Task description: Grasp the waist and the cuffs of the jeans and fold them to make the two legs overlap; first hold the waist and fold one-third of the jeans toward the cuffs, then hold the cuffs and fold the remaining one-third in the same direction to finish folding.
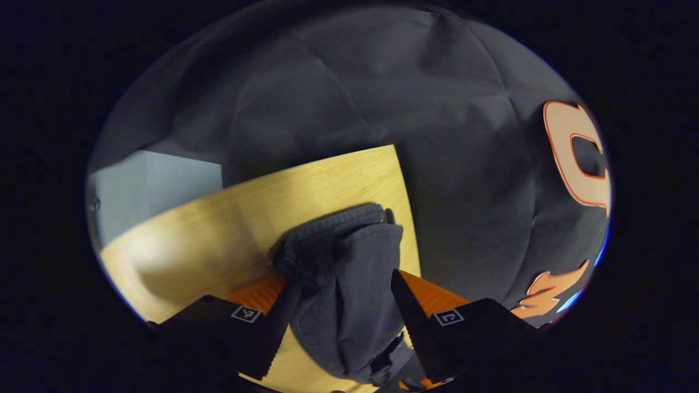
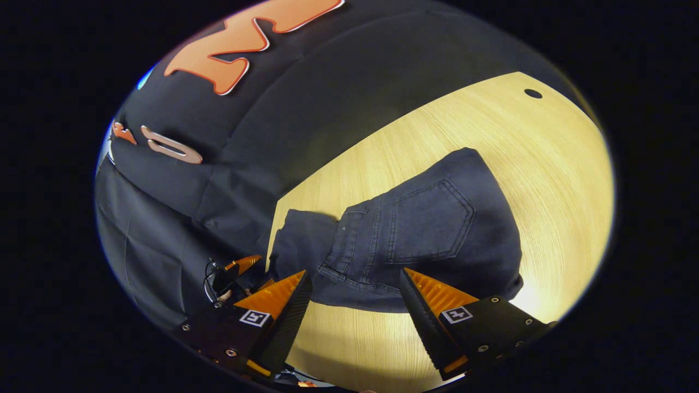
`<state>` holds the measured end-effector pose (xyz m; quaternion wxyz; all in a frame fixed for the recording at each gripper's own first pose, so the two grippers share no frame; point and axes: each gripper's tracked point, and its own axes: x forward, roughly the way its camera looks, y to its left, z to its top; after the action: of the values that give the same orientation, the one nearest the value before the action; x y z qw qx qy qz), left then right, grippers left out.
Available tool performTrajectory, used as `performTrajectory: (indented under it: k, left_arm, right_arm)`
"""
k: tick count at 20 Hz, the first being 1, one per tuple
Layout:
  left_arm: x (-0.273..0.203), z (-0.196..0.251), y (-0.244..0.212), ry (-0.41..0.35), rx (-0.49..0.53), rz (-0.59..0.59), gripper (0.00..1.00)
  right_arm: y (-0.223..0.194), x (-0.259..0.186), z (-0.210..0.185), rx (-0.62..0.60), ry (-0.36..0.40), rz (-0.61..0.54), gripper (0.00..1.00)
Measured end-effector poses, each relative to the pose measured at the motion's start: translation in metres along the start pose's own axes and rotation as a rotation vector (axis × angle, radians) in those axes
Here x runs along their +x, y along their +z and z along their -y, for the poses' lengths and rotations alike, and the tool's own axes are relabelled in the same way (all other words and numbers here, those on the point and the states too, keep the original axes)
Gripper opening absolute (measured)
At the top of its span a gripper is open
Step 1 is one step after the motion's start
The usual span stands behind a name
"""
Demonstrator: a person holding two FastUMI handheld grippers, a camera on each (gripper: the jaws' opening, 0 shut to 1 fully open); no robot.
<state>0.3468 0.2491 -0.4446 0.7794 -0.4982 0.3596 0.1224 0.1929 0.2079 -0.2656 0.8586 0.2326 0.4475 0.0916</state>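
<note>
Folded jeans lie on the wooden table, back pocket up; right gripper spread apart just near them; left gripper spread, denim between its fingers, unpinched

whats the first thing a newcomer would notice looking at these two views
The dark jeans lie bundled on the light wooden table, a back pocket facing up in the right gripper view. The open right gripper hovers just short of them. In the left gripper view, the left gripper stands open with denim between its orange-backed fingers.
</note>
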Motion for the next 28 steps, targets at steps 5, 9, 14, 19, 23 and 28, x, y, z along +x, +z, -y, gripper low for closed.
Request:
performTrajectory:
  k: [5,9,14,19,23,28]
  left_arm:
    - [0.056,0.016,-0.039,0.028,0.130,-0.052,0.71]
    - [0.042,0.028,-0.048,0.012,0.151,-0.067,0.05]
    - [-0.039,0.093,-0.024,-0.129,0.198,0.045,0.01]
    - [-0.079,0.105,-0.034,-0.142,0.215,0.057,0.01]
    - [-0.108,0.164,-0.076,-0.250,0.304,0.066,0.01]
    - [-0.139,0.248,-0.153,-0.337,0.427,0.028,0.00]
  right_arm:
    - [0.009,-0.019,0.016,0.035,-0.029,0.040,0.98]
    - [0.010,-0.030,0.027,0.076,-0.031,0.060,0.98]
    - [0.009,-0.035,0.028,0.093,0.004,0.068,0.98]
    - [0.014,-0.041,0.023,0.102,0.059,0.073,0.98]
    - [0.020,-0.060,0.025,0.094,0.092,0.093,0.98]
    - [0.040,-0.093,0.045,0.091,0.096,0.161,0.98]
